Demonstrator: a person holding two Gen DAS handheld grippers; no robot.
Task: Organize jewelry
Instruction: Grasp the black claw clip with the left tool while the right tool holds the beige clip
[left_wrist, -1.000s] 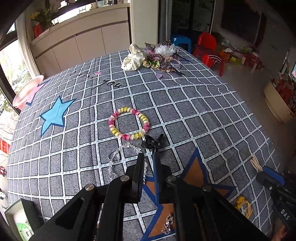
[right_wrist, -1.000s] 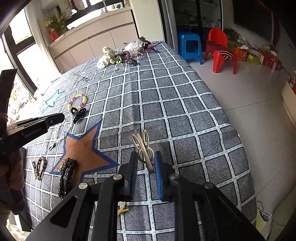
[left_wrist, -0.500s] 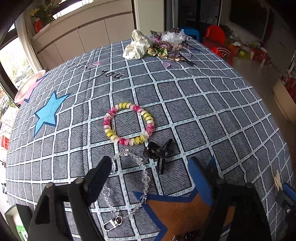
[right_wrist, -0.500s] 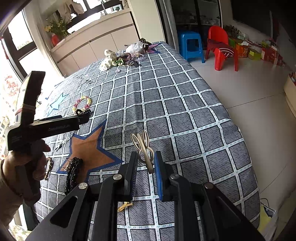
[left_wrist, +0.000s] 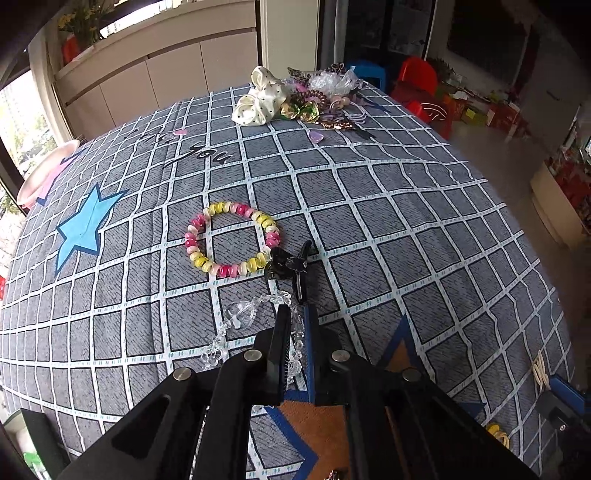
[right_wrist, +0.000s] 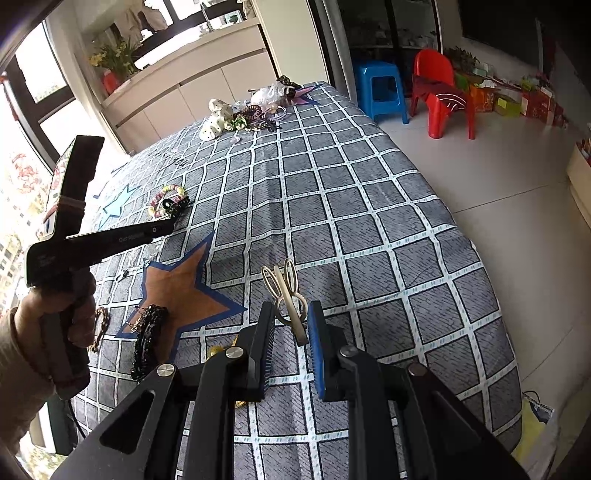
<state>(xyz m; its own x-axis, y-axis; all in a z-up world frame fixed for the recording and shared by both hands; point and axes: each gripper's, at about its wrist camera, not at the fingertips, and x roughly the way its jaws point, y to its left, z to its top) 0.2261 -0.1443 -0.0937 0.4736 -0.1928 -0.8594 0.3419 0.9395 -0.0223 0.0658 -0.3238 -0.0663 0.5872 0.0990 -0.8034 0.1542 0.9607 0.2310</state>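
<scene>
On the grey checked tablecloth (left_wrist: 369, 221) lies a clear bead chain (left_wrist: 240, 317), and my left gripper (left_wrist: 297, 312) is shut on its near stretch. Just beyond the fingertips sit a black hair clip (left_wrist: 288, 262) and a pink and yellow bead bracelet (left_wrist: 199, 258). My right gripper (right_wrist: 291, 308) is shut on a beige hair clip (right_wrist: 284, 291), held upright above the cloth. In the right wrist view the left gripper (right_wrist: 162, 229) reaches down to the cloth beside the bracelet (right_wrist: 166, 192), with a hand (right_wrist: 74, 306) on its grip.
A pile of hair accessories (left_wrist: 295, 99) lies at the far edge. A black bead bracelet (right_wrist: 147, 332) and a brown one (right_wrist: 101, 325) rest by the orange star (right_wrist: 177, 288). A pink plate (left_wrist: 44, 173) sits far left. Beyond the right edge stand a red chair (right_wrist: 439, 96) and a blue stool (right_wrist: 380, 88).
The left gripper opened wide, sank toward the clear bead chain and closed on it. The right gripper kept its hold on the beige clip and barely moved.
</scene>
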